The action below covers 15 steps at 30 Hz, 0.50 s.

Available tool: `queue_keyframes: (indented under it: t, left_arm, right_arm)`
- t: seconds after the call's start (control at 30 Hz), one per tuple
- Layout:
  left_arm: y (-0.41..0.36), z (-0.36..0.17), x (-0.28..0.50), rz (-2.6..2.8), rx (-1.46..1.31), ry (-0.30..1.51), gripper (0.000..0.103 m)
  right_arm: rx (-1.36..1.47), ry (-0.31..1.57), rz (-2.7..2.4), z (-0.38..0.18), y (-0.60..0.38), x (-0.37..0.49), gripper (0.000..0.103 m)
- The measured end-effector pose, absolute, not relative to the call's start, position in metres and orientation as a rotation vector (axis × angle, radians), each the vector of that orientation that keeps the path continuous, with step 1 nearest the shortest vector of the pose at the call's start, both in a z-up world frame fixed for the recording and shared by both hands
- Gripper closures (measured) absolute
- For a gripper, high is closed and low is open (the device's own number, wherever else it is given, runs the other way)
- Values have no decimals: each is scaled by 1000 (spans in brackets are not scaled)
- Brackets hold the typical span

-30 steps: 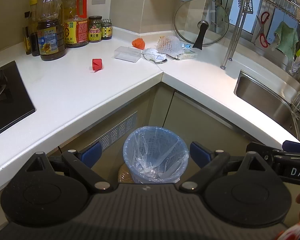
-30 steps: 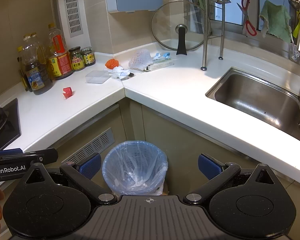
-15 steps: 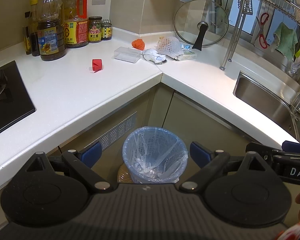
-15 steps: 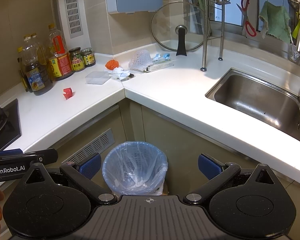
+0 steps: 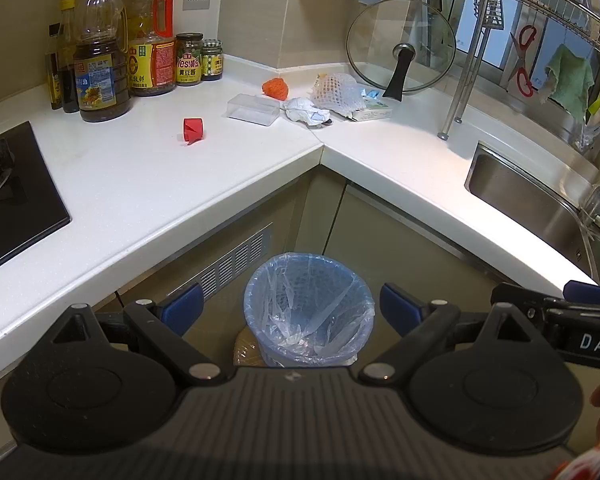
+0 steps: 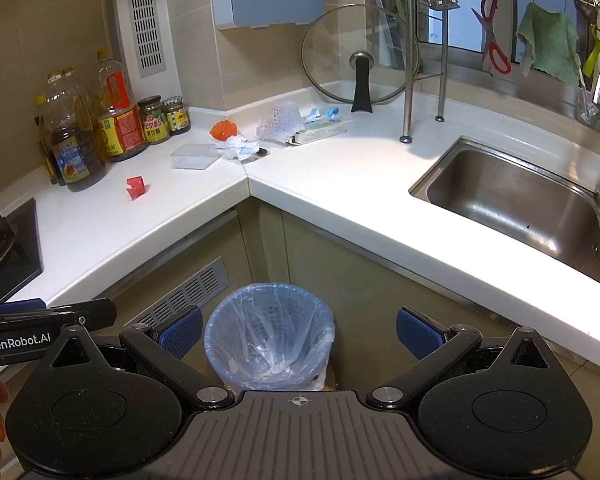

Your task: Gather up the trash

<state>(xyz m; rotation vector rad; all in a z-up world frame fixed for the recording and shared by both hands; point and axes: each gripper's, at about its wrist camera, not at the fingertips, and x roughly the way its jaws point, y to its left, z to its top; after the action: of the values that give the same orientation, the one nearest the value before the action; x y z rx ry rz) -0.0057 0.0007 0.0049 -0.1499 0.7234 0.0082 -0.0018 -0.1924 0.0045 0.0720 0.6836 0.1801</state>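
bin (image 5: 308, 312) below counter corner (image 5: 320, 146), sink (image 6: 516, 204) right

Oil bottles (image 5: 100, 76) and two jars (image 5: 198, 60) stand against the wall on the white bench (image 5: 148, 184). A glass lid (image 6: 360, 56) leans upright in the corner. Steel sink (image 6: 516, 204) at right; hob (image 5: 8, 196) at left. Scissors (image 6: 494, 36) and green cloth (image 6: 548, 44) hang from the rack.

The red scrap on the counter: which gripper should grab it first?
Probably the left gripper. It is open and empty, and the red scrap lies on the left stretch of counter. The right gripper, also open, faces nearer the sink.
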Motion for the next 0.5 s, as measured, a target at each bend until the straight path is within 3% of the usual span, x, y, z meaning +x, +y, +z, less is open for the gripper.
queue_keyframes:
  t: [0.5]
  left_arm:
    - [-2,4,-7,5,-151,723,9]
  right_arm:
    - [73,682,179,6,-193,-2,1]
